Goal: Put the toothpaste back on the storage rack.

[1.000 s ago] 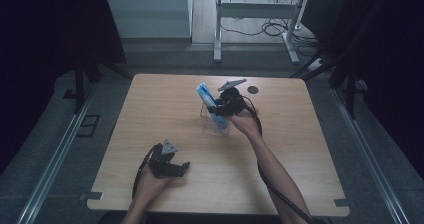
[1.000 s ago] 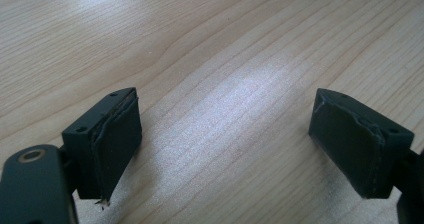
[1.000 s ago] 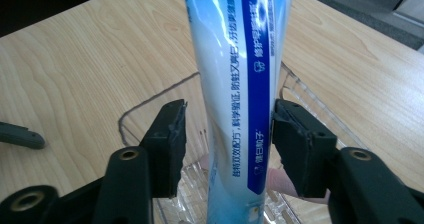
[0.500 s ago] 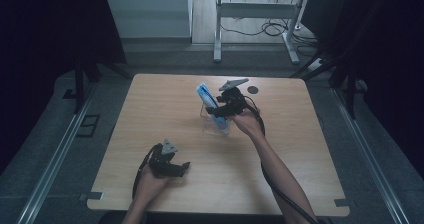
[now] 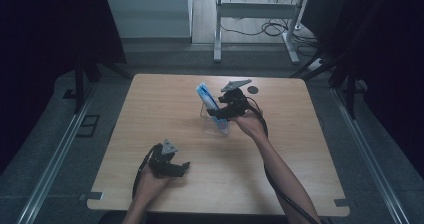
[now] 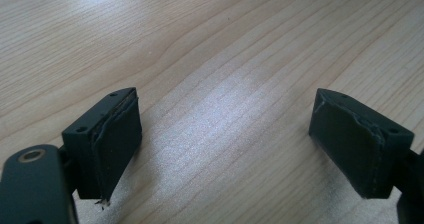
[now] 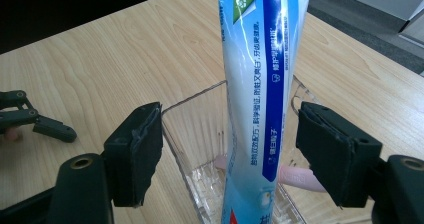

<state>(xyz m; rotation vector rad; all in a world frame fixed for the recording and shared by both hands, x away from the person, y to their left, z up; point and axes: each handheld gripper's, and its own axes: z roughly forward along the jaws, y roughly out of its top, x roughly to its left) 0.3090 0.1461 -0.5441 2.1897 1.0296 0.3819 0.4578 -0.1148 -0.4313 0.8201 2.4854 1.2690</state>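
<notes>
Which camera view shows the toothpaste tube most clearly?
The right gripper view: the toothpaste tube stands close, between the open jaws, inside a clear container, with its print visible. The high view shows the same tube small and leaning in the container. The left gripper view faces the wooden table.

right hand backs off a touch

The right gripper (image 5: 220,112) sits a bit nearer the person now, jaws apart either side of the toothpaste tube (image 5: 208,103) in the clear holder (image 5: 216,123).
</notes>
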